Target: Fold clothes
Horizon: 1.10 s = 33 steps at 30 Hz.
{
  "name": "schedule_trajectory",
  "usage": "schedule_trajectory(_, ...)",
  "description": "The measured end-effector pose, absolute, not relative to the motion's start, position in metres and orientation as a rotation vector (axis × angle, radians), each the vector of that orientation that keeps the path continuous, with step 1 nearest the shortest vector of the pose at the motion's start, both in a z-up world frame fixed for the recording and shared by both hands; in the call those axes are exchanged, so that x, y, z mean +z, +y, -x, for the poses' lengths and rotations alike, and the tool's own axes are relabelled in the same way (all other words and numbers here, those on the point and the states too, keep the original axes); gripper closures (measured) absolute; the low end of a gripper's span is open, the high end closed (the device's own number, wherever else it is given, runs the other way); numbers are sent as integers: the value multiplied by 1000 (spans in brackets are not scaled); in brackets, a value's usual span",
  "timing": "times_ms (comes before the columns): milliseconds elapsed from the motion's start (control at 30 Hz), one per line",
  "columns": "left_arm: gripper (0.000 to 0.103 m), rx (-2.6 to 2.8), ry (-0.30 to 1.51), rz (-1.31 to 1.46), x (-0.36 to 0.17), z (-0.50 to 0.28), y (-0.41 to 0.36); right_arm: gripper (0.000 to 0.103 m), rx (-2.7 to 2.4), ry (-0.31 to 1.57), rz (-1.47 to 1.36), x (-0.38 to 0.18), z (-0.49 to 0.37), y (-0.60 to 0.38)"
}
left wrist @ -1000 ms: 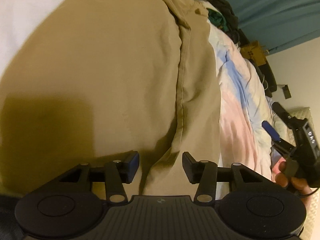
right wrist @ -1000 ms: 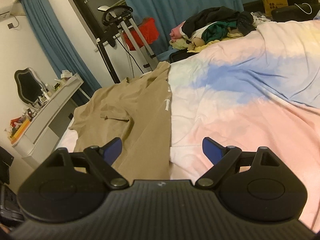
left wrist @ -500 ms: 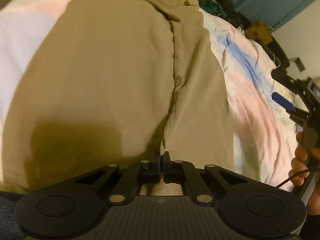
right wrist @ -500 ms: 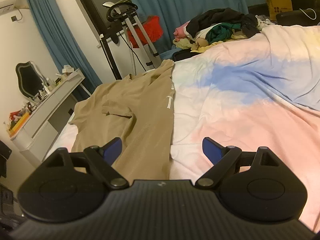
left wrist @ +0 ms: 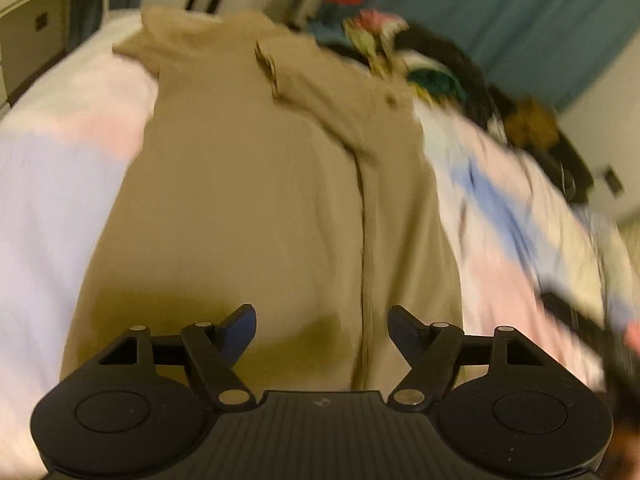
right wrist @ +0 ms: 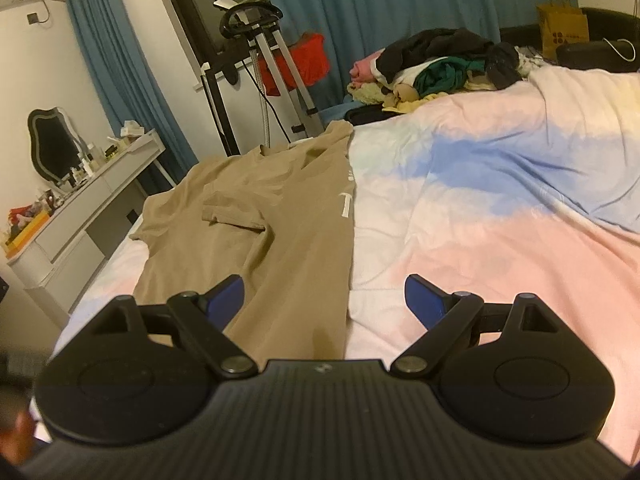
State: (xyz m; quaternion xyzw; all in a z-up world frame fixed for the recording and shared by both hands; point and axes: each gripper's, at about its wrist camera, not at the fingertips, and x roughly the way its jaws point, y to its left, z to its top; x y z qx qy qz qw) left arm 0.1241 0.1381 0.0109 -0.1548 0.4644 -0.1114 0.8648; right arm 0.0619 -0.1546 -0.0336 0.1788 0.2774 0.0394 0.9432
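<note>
A tan T-shirt point(left wrist: 256, 200) lies on the bed, folded lengthwise with a seam line running down its right part; it also shows in the right wrist view point(right wrist: 288, 232), with one sleeve folded onto the body. My left gripper point(left wrist: 322, 326) is open and empty just above the shirt's near hem. My right gripper point(right wrist: 322, 300) is open and empty, above the shirt's right edge where it meets the bedspread point(right wrist: 500, 208). The left view is blurred by motion.
A pile of unfolded clothes point(right wrist: 436, 64) lies at the far end of the bed. A white dresser point(right wrist: 84, 200) with a mirror stands to the left. An exercise machine point(right wrist: 256, 60), blue curtains and a paper bag point(right wrist: 562, 24) stand behind.
My left gripper was shut at the shirt's near hem half a second ago and has since opened and pulled back, tilting up. My right gripper stayed open and moved slightly.
</note>
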Motion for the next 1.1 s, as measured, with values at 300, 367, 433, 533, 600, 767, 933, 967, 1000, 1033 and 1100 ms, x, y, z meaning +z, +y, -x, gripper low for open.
schedule_trajectory(300,32,-92,821,383,-24,-237,109,14,79,583,-344,-44,-74,-151)
schedule_trajectory(367,32,-72,807,431,-32,-252,108,14,84,587,-361,-47,-79,-151)
schedule_trajectory(433,32,-70,780,470,-40,-267,105,14,87,591,-369,-50,-86,-151)
schedule_trajectory(533,33,-65,734,493,-47,-288,101,14,86,597,-374,-56,-97,-152)
schedule_trajectory(600,33,-65,709,513,-50,-303,96,14,87,604,-386,-60,-103,-154)
schedule_trajectory(767,46,-36,663,493,-50,-339,88,14,75,629,-411,-71,-118,-158)
schedule_trajectory(933,94,-3,651,427,-42,-370,81,14,64,641,-432,-80,-125,-164)
schedule_trajectory(967,96,9,641,357,-38,-376,76,14,63,643,-439,-81,-125,-166)
schedule_trajectory(1000,97,23,631,289,-33,-381,70,14,63,642,-446,-82,-126,-167)
schedule_trajectory(1033,97,47,617,231,-29,-383,65,14,60,638,-454,-82,-126,-169)
schedule_trajectory(1100,97,96,598,154,-24,-390,58,14,56,629,-460,-82,-127,-171)
